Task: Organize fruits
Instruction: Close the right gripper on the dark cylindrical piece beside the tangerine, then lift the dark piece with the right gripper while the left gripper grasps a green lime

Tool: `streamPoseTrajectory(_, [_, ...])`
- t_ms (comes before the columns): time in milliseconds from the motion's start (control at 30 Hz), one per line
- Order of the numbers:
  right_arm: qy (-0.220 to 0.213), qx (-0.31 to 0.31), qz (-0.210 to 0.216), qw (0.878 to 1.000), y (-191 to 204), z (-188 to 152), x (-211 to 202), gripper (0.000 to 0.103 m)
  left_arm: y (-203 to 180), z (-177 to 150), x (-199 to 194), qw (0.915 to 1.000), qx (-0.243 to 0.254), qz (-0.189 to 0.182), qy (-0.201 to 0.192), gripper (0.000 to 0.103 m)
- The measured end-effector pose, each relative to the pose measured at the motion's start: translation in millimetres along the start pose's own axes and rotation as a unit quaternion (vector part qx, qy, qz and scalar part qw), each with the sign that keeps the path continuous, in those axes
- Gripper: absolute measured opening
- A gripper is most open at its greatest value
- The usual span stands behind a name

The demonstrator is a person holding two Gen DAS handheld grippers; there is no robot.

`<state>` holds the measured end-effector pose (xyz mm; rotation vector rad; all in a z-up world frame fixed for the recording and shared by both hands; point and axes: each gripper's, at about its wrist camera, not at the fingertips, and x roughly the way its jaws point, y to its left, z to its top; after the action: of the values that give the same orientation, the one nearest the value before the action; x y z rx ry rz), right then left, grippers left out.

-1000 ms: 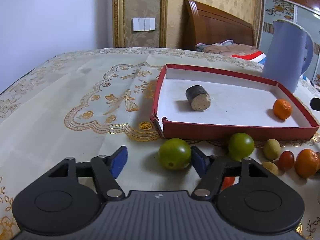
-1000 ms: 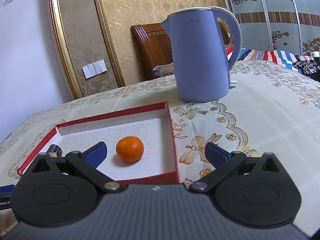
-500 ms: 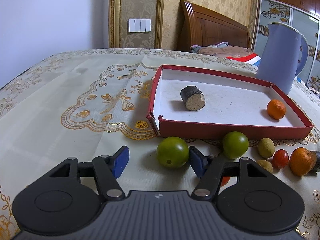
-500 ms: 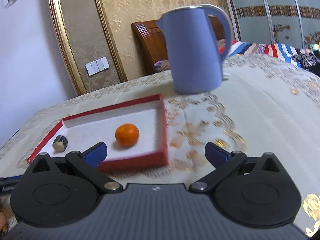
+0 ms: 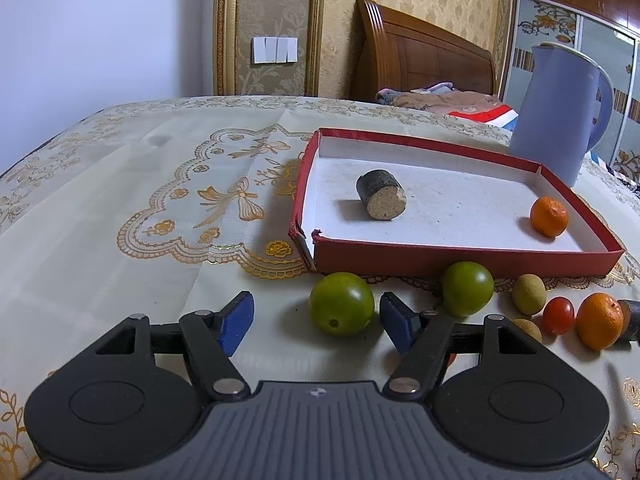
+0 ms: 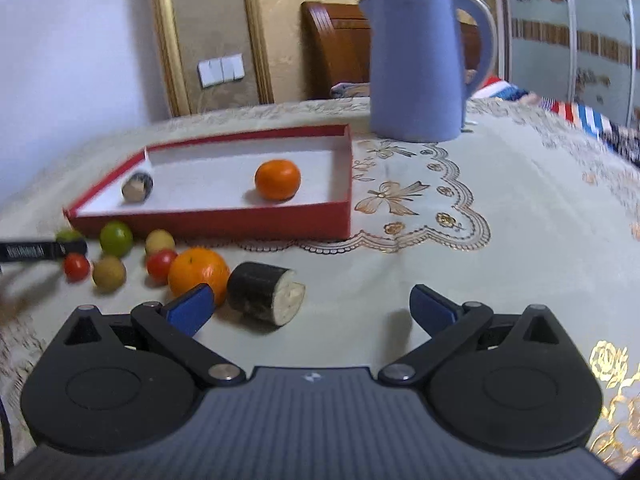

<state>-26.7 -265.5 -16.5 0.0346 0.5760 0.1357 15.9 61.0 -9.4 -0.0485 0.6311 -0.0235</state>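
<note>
Straddling green fruit [image 5: 342,309], left gripper [image 5: 316,322] jaws wide, untouching; right gripper [image 6: 310,307] jaws wide, empty.

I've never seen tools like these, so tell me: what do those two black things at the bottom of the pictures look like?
Each hand-held gripper, left and right, has a ribbed dark grey body with a small white logo, two round black discs, black link arms with silver rivets, and two fingers tipped with blue pads. No sleeves show.

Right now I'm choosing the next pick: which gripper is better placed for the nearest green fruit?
Left. The left gripper has open jaws framing the green fruit. The right gripper faces the dark cut piece instead.
</note>
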Motion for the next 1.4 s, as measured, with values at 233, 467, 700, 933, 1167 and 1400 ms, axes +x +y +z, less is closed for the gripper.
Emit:
streamPoseTrajectory(233, [0.015,-0.008,-0.018,1.0,4,5,13,0.098,1,0,0,1.0,0.001,0.001,0.001,0.069])
streamPoseTrajectory(467, [0.016,-0.024,-0.022,0.999,11,7,18,0.096,0,0,1,1.0,0.003,-0.002,0.001,0.072])
streamPoseTrajectory(700, [0.024,-0.013,-0.004,1.0,9,9,22,0.081,0,0,1,1.0,0.003,-0.001,0.001,0.072])
streamPoseTrajectory(933, [0.029,-0.03,0.001,0.999,16,5,23,0.065,1,0,1,1.0,0.003,-0.005,0.002,0.076])
streamPoseTrajectory(1167, [0.022,-0.034,-0.002,0.999,18,4,21,0.045,0,0,1,1.0,0.002,-0.005,0.002,0.076])
streamPoseTrajectory(1400, [0.018,-0.023,0.002,1.0,14,4,20,0.045,0,0,1,1.0,0.003,-0.004,0.002,0.076])
